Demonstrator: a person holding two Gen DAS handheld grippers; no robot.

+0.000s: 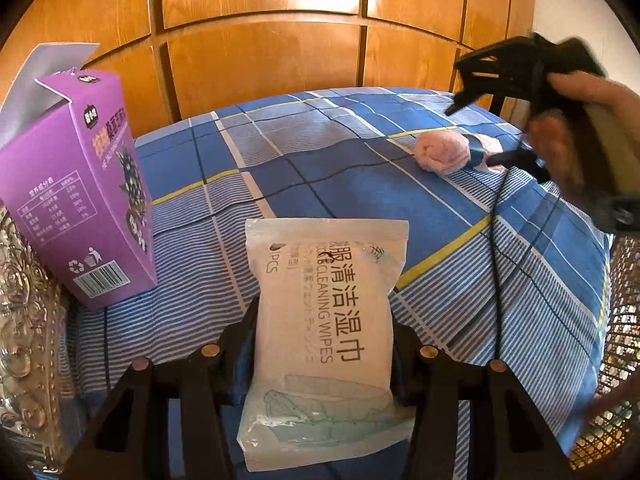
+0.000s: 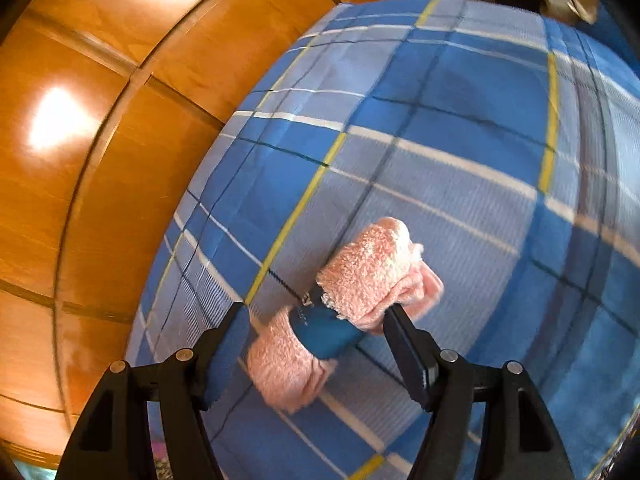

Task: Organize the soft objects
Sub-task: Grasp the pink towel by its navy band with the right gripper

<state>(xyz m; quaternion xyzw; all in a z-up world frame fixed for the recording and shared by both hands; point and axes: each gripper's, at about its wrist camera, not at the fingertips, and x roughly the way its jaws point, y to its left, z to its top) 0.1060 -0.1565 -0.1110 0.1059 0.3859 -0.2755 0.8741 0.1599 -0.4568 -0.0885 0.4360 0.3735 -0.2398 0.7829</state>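
My left gripper [image 1: 322, 320] is shut on a white pack of cleaning wipes [image 1: 326, 320] and holds it upright over the blue plaid bed cover [image 1: 320, 160]. A rolled pink towel with a blue band [image 2: 344, 304] lies on the cover; it also shows in the left wrist view [image 1: 444, 154] at the right. My right gripper [image 2: 316, 316] is open, its fingers either side of the towel. The right finger [image 2: 404, 340] touches the roll, the left finger [image 2: 228, 344] stands a little apart. The right gripper [image 1: 476, 132] shows in the left wrist view, held by a hand.
An open purple carton [image 1: 80, 196] stands at the left on the cover. A wooden panelled headboard [image 1: 264, 56] rises behind the bed. A silvery embossed surface [image 1: 24, 320] lies at the far left. A black cable [image 1: 496, 260] runs across the cover at the right.
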